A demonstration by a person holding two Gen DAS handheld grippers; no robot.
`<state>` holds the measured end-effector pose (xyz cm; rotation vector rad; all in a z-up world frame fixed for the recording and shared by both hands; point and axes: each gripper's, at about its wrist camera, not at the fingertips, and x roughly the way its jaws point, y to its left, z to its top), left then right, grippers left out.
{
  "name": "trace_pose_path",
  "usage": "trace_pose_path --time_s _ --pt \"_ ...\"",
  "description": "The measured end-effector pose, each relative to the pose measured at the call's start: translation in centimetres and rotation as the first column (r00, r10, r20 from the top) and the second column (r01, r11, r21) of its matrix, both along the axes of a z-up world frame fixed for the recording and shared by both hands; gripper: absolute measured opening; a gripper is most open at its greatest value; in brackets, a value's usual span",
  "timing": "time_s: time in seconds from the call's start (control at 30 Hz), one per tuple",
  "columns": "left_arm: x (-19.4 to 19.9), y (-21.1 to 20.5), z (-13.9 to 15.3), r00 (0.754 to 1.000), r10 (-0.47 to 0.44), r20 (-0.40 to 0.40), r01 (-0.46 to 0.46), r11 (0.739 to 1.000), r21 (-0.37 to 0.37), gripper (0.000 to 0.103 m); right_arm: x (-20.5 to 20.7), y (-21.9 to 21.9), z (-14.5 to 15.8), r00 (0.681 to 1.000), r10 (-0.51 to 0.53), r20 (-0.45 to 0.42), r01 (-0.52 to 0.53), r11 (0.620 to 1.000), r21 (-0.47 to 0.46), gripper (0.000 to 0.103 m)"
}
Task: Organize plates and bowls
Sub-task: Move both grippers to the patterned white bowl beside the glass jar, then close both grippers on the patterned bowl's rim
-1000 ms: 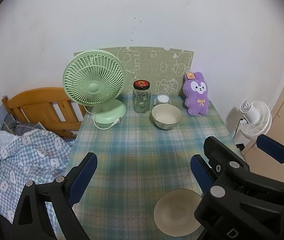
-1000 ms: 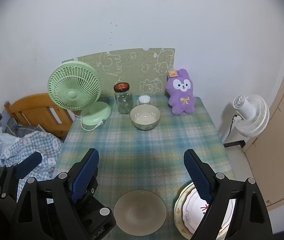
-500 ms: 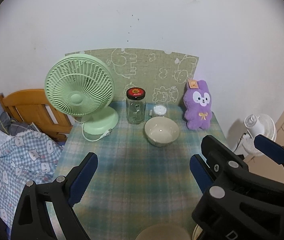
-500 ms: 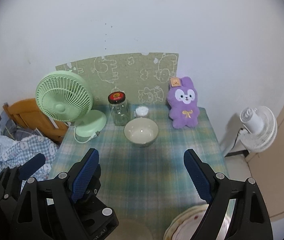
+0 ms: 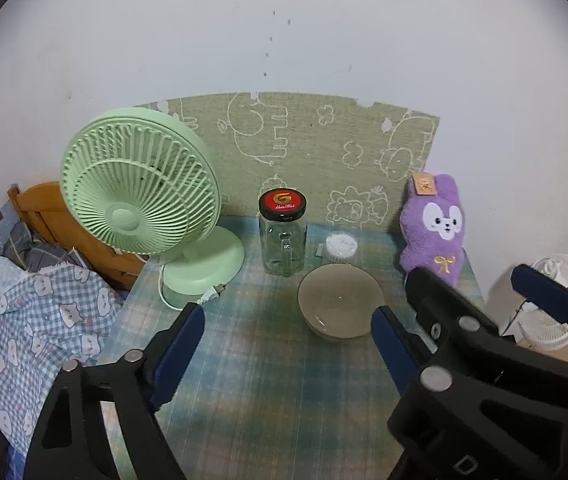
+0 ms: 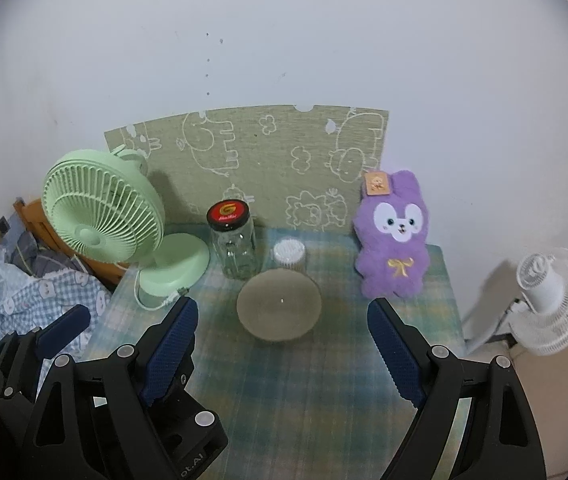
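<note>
A beige bowl [image 5: 340,300] stands on the plaid table [image 5: 263,400], toward the back, in front of a glass jar. My left gripper [image 5: 287,320] hovers short of the bowl; its jaws are closing with nothing between them. The bowl's rim sits just beyond its right fingertip. In the right wrist view the bowl [image 6: 279,306] lies straight ahead, centred between the wide blue pads of my right gripper [image 6: 281,312], which is open and empty. The right gripper [image 5: 480,284] also shows beside the left one. No plate is in either view.
A green desk fan [image 5: 139,204] with its cord stands at the back left. Behind the bowl are a red-lidded jar [image 5: 283,240] and a small white tub [image 5: 340,245]. A purple plush rabbit [image 6: 394,240] is at the back right. Checked bedding [image 5: 35,320] lies left; a white floor fan [image 6: 548,300] stands right.
Both grippers have moved forward over the table toward the bowl. The shallow dish and patterned plate at the near edge have dropped out of view. The left jaws have narrowed slightly.
</note>
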<state>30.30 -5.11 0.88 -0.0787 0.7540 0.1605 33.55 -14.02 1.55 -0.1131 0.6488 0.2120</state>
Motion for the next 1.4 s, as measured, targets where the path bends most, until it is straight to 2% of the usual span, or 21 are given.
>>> trace_pose_path --time_s 0.2,0.3,0.4,0.5,0.57,0.6,0.63,0.83,1.07,1.2,1.33,1.4 --pt "3.4 -0.3 -3.1 0.999 -0.023 -0.042 0.022 1.000 -0.022 0.083 3.5 -0.1 -2.2 1.000 0.013 -0.002 -0.013 0.999 -0.030 0.089" --pt "5.0 -0.4 -4.6 0.996 -0.051 -0.079 0.048 0.998 -0.041 0.083 5.1 -0.3 -3.4 0.999 0.023 -0.028 -0.024 0.999 -0.035 0.089" --pt "6.5 -0.4 -6.0 0.994 -0.042 -0.099 0.038 0.999 -0.039 0.082 6.8 -0.4 -4.8 0.998 0.015 -0.058 -0.017 0.999 -0.037 0.087" --pt "8.0 -0.2 -7.3 0.992 -0.032 -0.118 0.027 0.998 -0.048 0.071 8.6 -0.7 -6.2 0.997 0.007 -0.077 -0.010 1.000 -0.028 0.077" --pt "8.9 0.0 -8.2 0.990 -0.039 -0.133 0.031 0.998 -0.063 0.058 9.6 -0.8 -7.1 0.996 0.014 -0.084 -0.016 1.000 -0.021 0.070" --pt "9.2 0.1 -8.6 0.989 -0.039 -0.139 0.029 0.997 -0.068 0.057 10.1 -0.9 -7.5 0.996 0.024 -0.089 -0.025 1.000 -0.014 0.064" --pt "9.7 0.1 -9.1 0.989 -0.038 -0.142 0.028 0.997 -0.073 0.057 10.5 -0.9 -7.9 0.995 0.034 -0.093 -0.035 0.999 -0.007 0.063" --pt "11.6 -0.8 -10.9 0.990 -0.025 -0.141 0.026 1.000 0.001 0.054 12.6 -0.7 -9.9 0.994 0.063 -0.091 -0.064 0.998 -0.005 0.062" --pt "13.5 -0.8 -13.3 0.985 0.006 -0.171 -0.005 1.000 0.006 0.047 14.7 -1.2 -12.4 0.993 0.014 -0.118 -0.016 1.000 -0.019 0.062" --pt "14.3 -1.1 -14.7 0.980 0.001 -0.199 0.002 1.000 0.017 0.044 15.6 -1.4 -13.8 0.989 0.008 -0.150 -0.011 1.000 -0.023 0.054" --pt "14.9 -1.2 -15.7 0.977 -0.001 -0.215 0.006 1.000 0.021 0.040 16.4 -1.8 -15.4 0.982 -0.004 -0.187 0.002 1.000 -0.013 0.052" --pt "15.1 -1.3 -16.0 0.976 0.001 -0.220 0.006 1.000 0.029 0.037 16.7 -1.8 -16.0 0.981 -0.012 -0.196 0.009 1.000 -0.015 0.047"
